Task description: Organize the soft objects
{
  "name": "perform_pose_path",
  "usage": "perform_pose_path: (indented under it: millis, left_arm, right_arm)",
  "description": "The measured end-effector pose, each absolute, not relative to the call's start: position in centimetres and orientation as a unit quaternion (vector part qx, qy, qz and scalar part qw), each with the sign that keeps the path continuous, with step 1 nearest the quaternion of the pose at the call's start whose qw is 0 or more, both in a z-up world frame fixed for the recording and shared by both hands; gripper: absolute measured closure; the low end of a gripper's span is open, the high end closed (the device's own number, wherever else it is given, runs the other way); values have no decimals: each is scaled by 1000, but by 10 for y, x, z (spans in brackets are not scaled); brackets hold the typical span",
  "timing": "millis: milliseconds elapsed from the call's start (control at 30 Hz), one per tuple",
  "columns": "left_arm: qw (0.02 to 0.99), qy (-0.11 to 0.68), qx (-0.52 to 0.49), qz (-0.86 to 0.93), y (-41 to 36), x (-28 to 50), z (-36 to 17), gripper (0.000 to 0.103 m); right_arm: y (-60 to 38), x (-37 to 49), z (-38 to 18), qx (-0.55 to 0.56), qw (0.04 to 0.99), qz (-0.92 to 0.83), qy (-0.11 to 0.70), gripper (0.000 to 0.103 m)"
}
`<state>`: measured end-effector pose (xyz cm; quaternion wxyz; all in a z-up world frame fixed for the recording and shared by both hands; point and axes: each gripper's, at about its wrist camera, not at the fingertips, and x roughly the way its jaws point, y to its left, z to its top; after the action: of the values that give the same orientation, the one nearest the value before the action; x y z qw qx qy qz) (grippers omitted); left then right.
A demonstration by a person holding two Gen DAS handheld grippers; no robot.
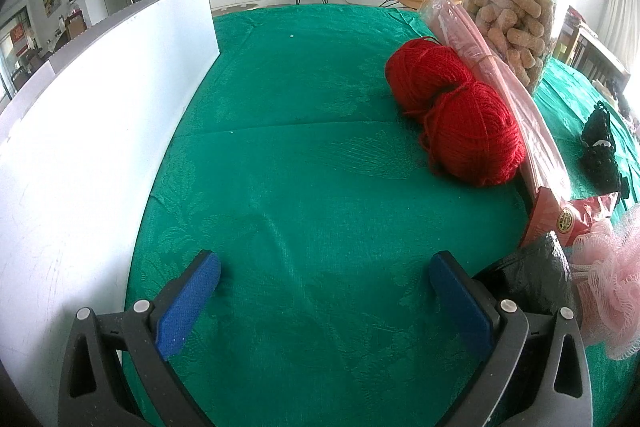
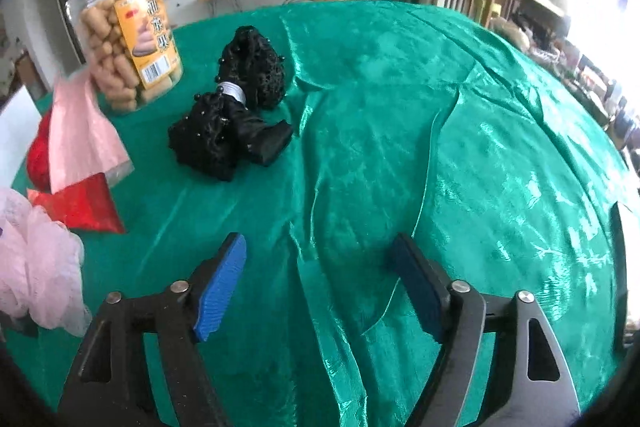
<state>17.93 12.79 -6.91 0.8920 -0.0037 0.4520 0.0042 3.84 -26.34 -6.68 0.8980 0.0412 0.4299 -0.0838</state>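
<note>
Two red yarn balls [image 1: 452, 111] lie on the green tablecloth [image 1: 304, 163], ahead and right of my left gripper [image 1: 324, 267], which is open and empty just above the cloth. A pink mesh bath pouf [image 1: 612, 287] sits at the right edge; it also shows in the right wrist view [image 2: 36, 255] at the far left. A black beaded lace hair net with a bow [image 2: 236, 107] lies ahead and left of my right gripper [image 2: 320, 259], which is open and empty. A sliver of red yarn [image 2: 38, 155] shows behind the pink bag.
A white board [image 1: 92, 131] stands along the left. A clear snack jar [image 2: 128, 39], a pink plastic bag [image 1: 500, 83], a red packet [image 2: 84, 207] and a black plastic bag [image 1: 532, 279] stand between the two sides. The cloth [image 2: 440, 155] is wrinkled on the right.
</note>
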Motion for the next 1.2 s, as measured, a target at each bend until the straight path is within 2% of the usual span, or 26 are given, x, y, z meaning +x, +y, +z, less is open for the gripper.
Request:
perform_pose_path:
  millis: [1200]
  left_arm:
    - [892,452,-4,5,127,180,-69,0]
  right_arm:
    - [-254,41,-69,33,897,-85,433,20]
